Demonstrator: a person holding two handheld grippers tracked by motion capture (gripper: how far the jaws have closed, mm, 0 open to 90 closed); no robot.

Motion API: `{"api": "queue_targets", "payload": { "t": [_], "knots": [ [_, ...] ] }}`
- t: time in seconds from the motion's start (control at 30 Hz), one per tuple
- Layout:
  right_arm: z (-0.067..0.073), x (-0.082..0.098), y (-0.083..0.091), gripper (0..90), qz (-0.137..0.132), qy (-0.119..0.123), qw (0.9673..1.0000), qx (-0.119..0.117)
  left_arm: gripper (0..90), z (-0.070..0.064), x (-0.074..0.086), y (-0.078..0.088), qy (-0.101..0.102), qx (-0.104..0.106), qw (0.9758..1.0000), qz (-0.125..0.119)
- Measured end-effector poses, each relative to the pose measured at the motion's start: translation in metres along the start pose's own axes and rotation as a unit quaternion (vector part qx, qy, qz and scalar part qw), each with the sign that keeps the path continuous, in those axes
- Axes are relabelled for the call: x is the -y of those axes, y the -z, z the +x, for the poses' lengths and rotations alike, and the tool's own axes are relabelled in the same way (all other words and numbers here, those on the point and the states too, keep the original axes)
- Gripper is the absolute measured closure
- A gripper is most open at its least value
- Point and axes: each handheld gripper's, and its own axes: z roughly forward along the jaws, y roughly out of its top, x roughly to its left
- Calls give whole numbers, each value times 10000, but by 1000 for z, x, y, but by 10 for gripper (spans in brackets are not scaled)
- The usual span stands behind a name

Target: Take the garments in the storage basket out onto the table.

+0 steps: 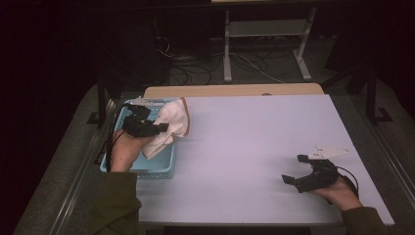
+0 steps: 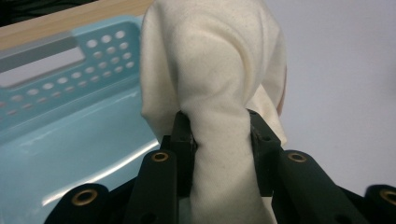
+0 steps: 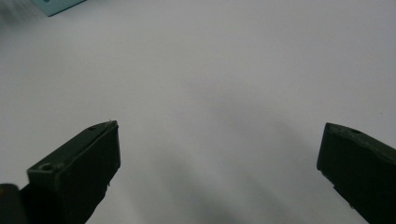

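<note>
Black jaws of the left gripper (image 2: 219, 135) are clamped on a bunched fold of a cream cloth (image 2: 210, 70); in the left gripper view the fabric fills the narrow gap between them, pinched in on both sides, and balloons out into a rounded bundle beyond the tips. Seen from the high view, the cloth (image 1: 169, 128) hangs from that gripper (image 1: 164, 128) above the right-hand part of a light blue basket (image 1: 161, 169), with its lower end drooping down into the basket and its upper part reaching over the basket's right rim toward the white table (image 1: 254, 137). The basket's perforated wall (image 2: 93, 51) and glossy floor show just left of the cloth in the left gripper view. The basket stands at the table's left edge.

Well apart from all this, the right gripper (image 1: 296, 169) rests low over the near right part of the table, held in the person's right hand (image 1: 337, 193). Its jaws stand wide apart with nothing between them, just bare tabletop (image 3: 210, 93).
</note>
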Motion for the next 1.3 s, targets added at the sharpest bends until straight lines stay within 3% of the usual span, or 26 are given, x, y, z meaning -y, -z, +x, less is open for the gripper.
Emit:
{"api": "queue_targets", "payload": {
  "t": [0.23, 0.57, 0.83, 1.0, 1.3],
  "knots": [
    [1, 0, 1, 0, -38, 1, 10000, -60, 684, -15, -5, -8, -121, 107, 9999, 12],
    [3, 0, 2, 0, -66, 68, 9999, -126, 684, -32, -3, -21, -93, 405, 9991, -65],
    [3, -1, 2, 0, -42, 139, 9999, -73, 683, -49, -7, -28, -236, 618, 9977, -171],
    [3, -1, 2, 0, -31, 140, 9999, -52, 682, -61, -10, -31, -418, 655, 9968, -162],
    [3, -1, 1, 0, -19, 151, 9999, -52, 682, -78, -12, -40, -536, 830, 9950, -129]
  ]
}}
